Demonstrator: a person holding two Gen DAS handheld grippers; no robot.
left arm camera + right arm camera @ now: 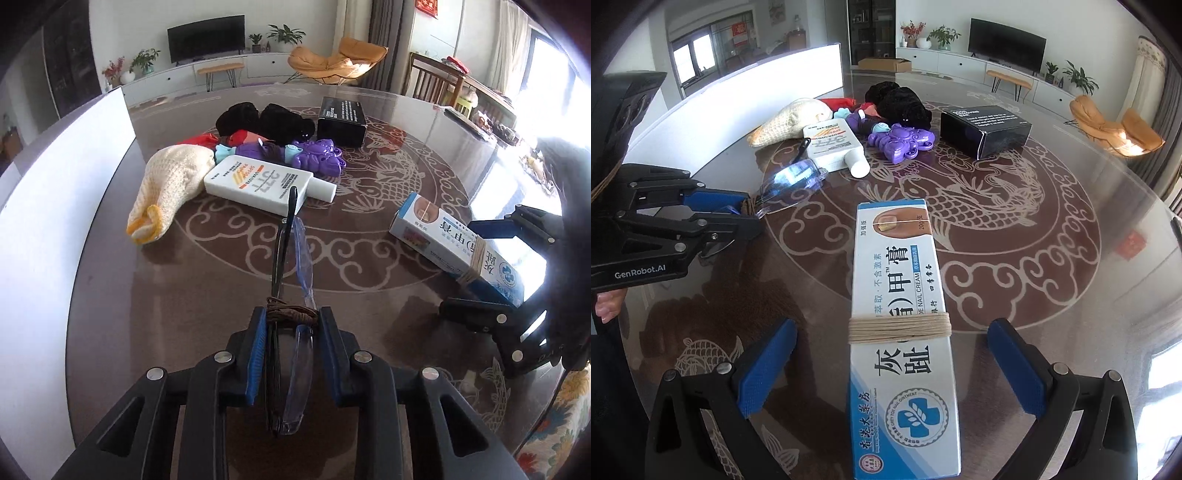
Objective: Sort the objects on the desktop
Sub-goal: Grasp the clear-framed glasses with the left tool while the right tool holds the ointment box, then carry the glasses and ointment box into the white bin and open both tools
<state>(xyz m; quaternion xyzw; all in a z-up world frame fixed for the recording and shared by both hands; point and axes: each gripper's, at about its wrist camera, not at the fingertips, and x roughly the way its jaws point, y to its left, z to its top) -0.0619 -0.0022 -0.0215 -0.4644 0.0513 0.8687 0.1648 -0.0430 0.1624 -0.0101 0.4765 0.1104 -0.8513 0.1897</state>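
Where the left tongs (291, 354) meet, their blue pads press on one pair of folded clear glasses (295, 295) bound with brown string; the glasses' long axis runs straight ahead from the tongs toward the far side of the desk (388, 302), a dark arm tip foremost. The right tongs (892, 373) stand wide, a pad on either side of one long white-and-blue cream box (905, 332) lying flat on the desk, touching neither pad. The box, wrapped once with pale string, points lengthwise away from these tongs.

Farther out lie one white bottle (266, 184) on its side, one purple toy (317, 158), one cream knitted pouch (170, 184), one black box (341, 120) and a heap of dark cloth (266, 122).

Only the right view shows the glasses' lens from the side and a person's fingers (607, 304) under the left tool; only the left view shows the string knot head-on.
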